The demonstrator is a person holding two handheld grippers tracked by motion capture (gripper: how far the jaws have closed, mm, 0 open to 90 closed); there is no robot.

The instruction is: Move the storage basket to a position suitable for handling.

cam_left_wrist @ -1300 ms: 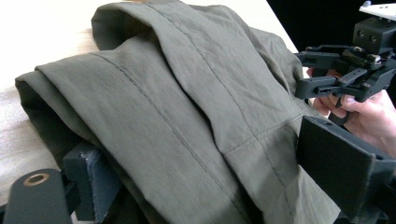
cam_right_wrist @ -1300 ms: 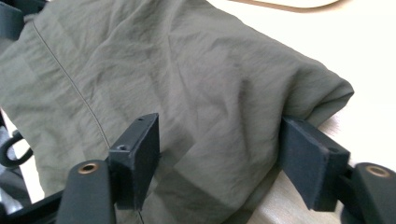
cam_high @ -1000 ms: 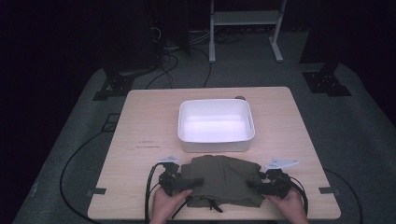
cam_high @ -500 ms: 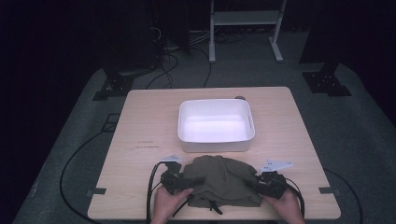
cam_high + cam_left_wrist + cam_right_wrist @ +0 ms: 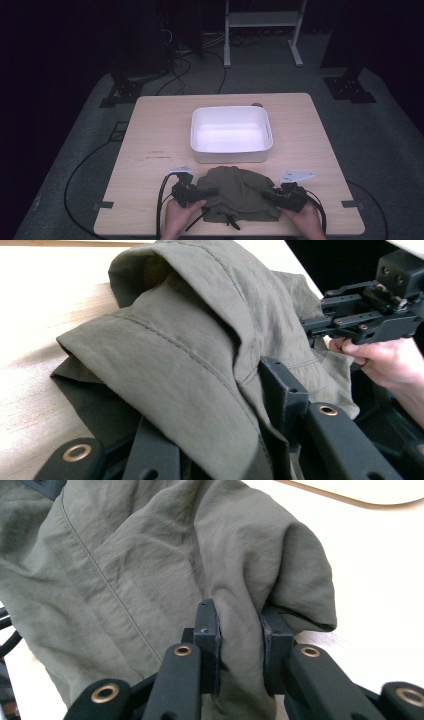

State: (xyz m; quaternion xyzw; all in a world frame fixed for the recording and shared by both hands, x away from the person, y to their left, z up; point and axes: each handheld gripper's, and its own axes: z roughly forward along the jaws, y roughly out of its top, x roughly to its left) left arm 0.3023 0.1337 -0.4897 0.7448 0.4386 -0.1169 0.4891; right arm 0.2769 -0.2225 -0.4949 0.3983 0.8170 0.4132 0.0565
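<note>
Place: a recording studio or lab set-up, not a home.
Surroundings: the room was dark, with black walls or drapes on all sides.
Floor: grey carpet (image 5: 380, 150) lay under everything, with black cables (image 5: 85, 165) trailing across it.
Stands: black footed bases (image 5: 125, 90) stood at the left and right far corners, and a white metal frame (image 5: 260, 30) stood at the back.
Table: a single light wooden table (image 5: 160, 130) sat lit from above, with tape tabs (image 5: 102, 205) at its near edges.
Props: a white plastic tub (image 5: 231, 134) and an olive garment (image 5: 240, 192) were laid out on it.
Tools: a person worked with the left gripper (image 5: 186, 192) and the right gripper (image 5: 287, 196), both cabled.
</note>
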